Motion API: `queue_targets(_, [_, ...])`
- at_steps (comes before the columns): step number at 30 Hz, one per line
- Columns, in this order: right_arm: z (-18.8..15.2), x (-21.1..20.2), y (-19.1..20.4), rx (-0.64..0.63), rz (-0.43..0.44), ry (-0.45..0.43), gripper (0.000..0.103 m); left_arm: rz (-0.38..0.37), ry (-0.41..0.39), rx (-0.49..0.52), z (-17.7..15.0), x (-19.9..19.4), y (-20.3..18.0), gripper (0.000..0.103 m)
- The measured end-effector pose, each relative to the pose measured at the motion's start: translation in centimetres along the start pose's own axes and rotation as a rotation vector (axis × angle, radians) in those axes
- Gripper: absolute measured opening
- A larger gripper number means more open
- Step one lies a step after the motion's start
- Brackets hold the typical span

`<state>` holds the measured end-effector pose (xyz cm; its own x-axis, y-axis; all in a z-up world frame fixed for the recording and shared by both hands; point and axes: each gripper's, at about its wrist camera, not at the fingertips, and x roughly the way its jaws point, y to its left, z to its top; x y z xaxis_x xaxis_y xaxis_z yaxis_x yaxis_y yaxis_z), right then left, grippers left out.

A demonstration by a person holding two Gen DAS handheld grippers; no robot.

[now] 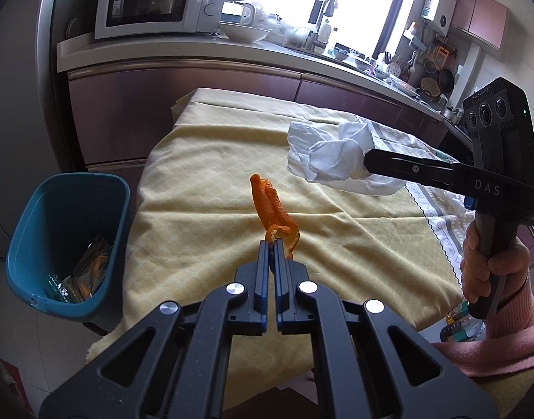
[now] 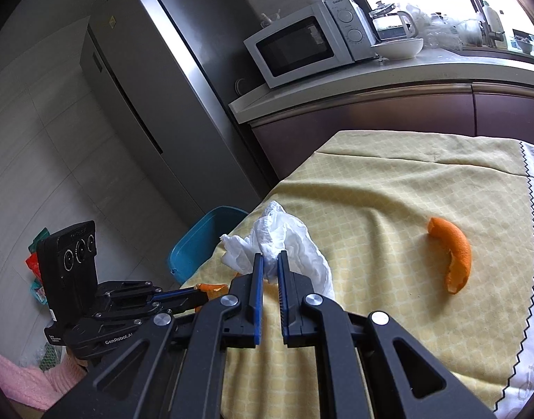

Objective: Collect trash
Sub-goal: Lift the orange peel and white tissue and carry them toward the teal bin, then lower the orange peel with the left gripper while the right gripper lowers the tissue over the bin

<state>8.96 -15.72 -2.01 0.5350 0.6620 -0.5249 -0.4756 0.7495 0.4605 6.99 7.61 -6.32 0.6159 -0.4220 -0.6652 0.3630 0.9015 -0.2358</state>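
Crumpled white paper tissue (image 2: 284,244), rough-skinned orange peel (image 1: 272,206), matt yellow woven tablecloth (image 1: 204,174), smooth teal plastic bin (image 1: 67,230).

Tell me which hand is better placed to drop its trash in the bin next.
Left, probably. The left tool, shut on an orange peel, is near the table edge beside the blue bin. The right tool, shut on a crumpled tissue, sits farther across the table.

- The bin (image 1: 66,241) is placed on the floor just beside the table's (image 1: 211,160) left edge.
- A peel (image 2: 453,260) lies on the tablecloth, right of the tissue (image 2: 284,244).
- The microwave (image 1: 162,1) is set on the counter behind the table.
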Motion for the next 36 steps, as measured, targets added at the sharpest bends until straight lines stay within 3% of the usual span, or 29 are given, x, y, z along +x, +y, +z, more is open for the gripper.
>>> queue_targets(36, [3.5, 9.0, 7.0, -0.140, 0.127, 0.112, 0.007, 0.203, -0.080, -0.173, -0.7, -5.5, 9.3, 0.003])
